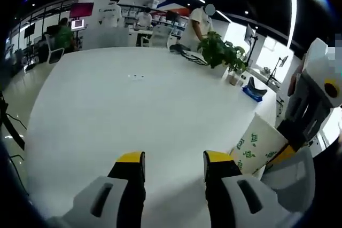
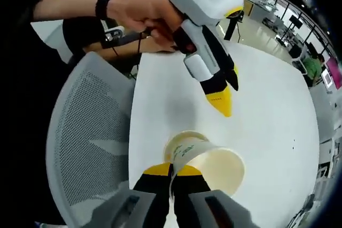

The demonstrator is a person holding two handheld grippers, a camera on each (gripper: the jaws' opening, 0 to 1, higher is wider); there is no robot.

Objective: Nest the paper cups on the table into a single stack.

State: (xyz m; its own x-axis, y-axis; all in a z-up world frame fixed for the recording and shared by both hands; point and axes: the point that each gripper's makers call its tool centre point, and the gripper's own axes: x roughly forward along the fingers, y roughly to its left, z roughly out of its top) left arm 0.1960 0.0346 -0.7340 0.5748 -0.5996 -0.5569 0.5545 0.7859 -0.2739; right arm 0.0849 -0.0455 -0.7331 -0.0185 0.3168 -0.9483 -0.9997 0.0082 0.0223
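Note:
My right gripper [image 2: 172,172] is shut on the side wall of a white paper cup [image 2: 214,166] with green print, held tilted over the table's near end with its cream inside facing me. Just behind it a second round cup rim [image 2: 184,138] shows; whether the two are nested I cannot tell. In the left gripper view the same printed cup [image 1: 259,143] hangs at the right, in the right gripper [image 1: 281,155]. My left gripper [image 1: 173,159] stands open above bare tabletop, nothing between its yellow tips. It also appears as the left gripper [image 2: 227,93] beyond the cup, held by a hand [image 2: 140,10].
The long white table [image 1: 133,100] runs away from me, with a potted plant [image 1: 222,52] and a blue item [image 1: 251,92] along its far right edge. A grey mesh chair [image 2: 85,132] stands at the table's near end. Several people work at desks in the background.

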